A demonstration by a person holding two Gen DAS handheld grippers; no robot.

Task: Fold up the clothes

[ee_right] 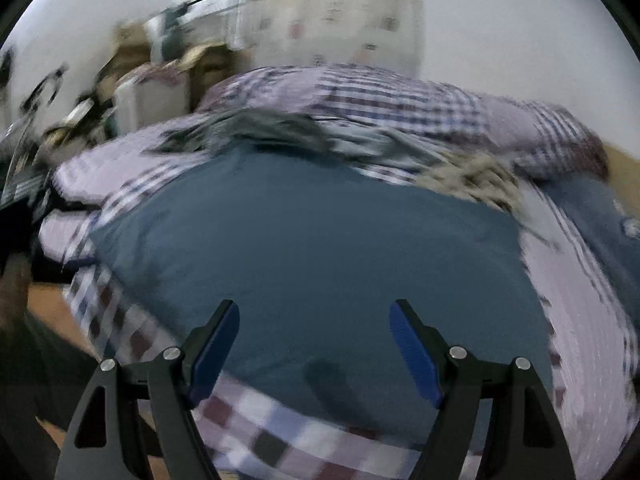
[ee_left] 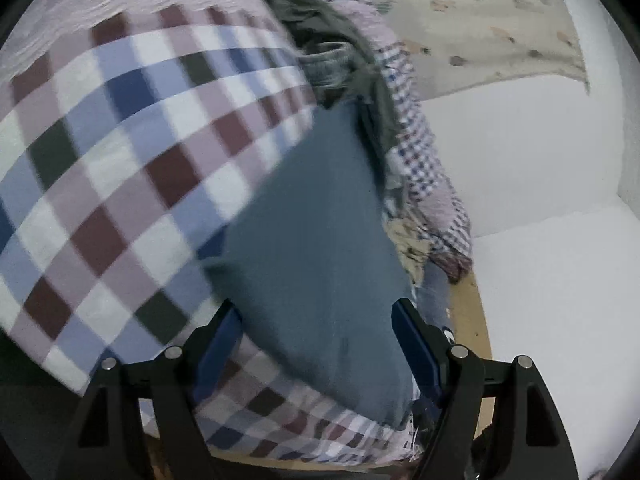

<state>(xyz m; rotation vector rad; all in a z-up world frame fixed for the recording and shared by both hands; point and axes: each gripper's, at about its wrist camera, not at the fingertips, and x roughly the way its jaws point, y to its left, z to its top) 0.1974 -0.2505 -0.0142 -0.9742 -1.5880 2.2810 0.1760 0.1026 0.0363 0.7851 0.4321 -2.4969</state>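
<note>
A slate-blue garment [ee_left: 316, 240] lies spread flat on a bed covered by a checked blanket [ee_left: 104, 152]. My left gripper [ee_left: 318, 320] hovers open just above the garment's near edge, nothing between its blue-padded fingers [ee_left: 218, 344]. In the right wrist view the same blue garment [ee_right: 312, 248] fills the middle, on the checked blanket [ee_right: 280, 436]. My right gripper [ee_right: 314, 320] is open over its near part, holding nothing. A heap of other clothes, dark green and grey [ee_right: 264, 128], lies beyond the garment. Both views are motion-blurred.
A rumpled checked duvet [ee_right: 400, 96] bunches at the far side of the bed. White wall [ee_left: 520, 152] and a dotted curtain [ee_left: 480, 20] stand to the right. Cluttered boxes [ee_right: 132, 76] sit at the back left. Wooden floor [ee_left: 476, 320] shows beside the bed.
</note>
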